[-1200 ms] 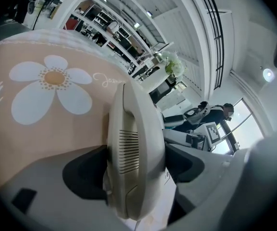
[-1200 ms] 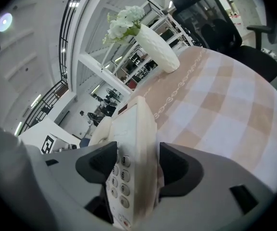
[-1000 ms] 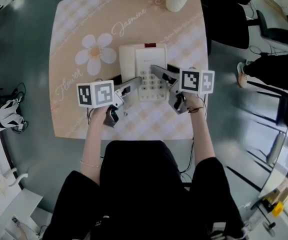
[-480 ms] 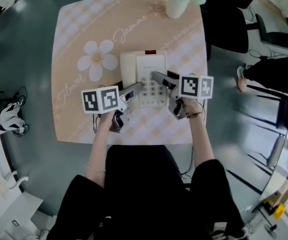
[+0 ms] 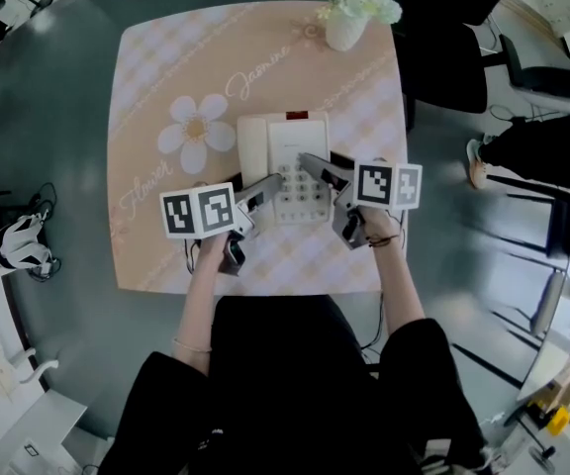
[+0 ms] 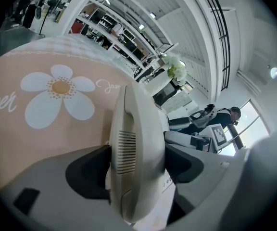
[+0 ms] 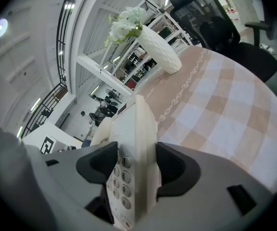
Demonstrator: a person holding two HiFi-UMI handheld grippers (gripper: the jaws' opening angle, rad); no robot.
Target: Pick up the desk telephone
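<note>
The cream desk telephone (image 5: 285, 156) sits in the middle of the table (image 5: 146, 87), handset on the left, keypad on the right. My left gripper (image 5: 268, 183) reaches in from the lower left. In the left gripper view its dark pads (image 6: 88, 170) press both sides of the handset (image 6: 136, 129), so my left gripper (image 6: 134, 166) is shut on it. My right gripper (image 5: 312, 162) comes from the right. Its jaws clamp the telephone's (image 7: 138, 129) right edge beside the keypad (image 7: 121, 177), my right gripper (image 7: 136, 165) shut. Whether the telephone is off the table, I cannot tell.
The peach checked tablecloth carries a white daisy print (image 5: 196, 127). A white vase of flowers (image 5: 347, 13) stands at the far edge. A black office chair (image 5: 448, 52) and a person's legs (image 5: 532, 137) are to the right. A black cable (image 5: 342, 161) runs beside the telephone.
The whole scene has slid down the head view as the camera shifted. Both grippers stay clamped on the telephone in much the same place.
</note>
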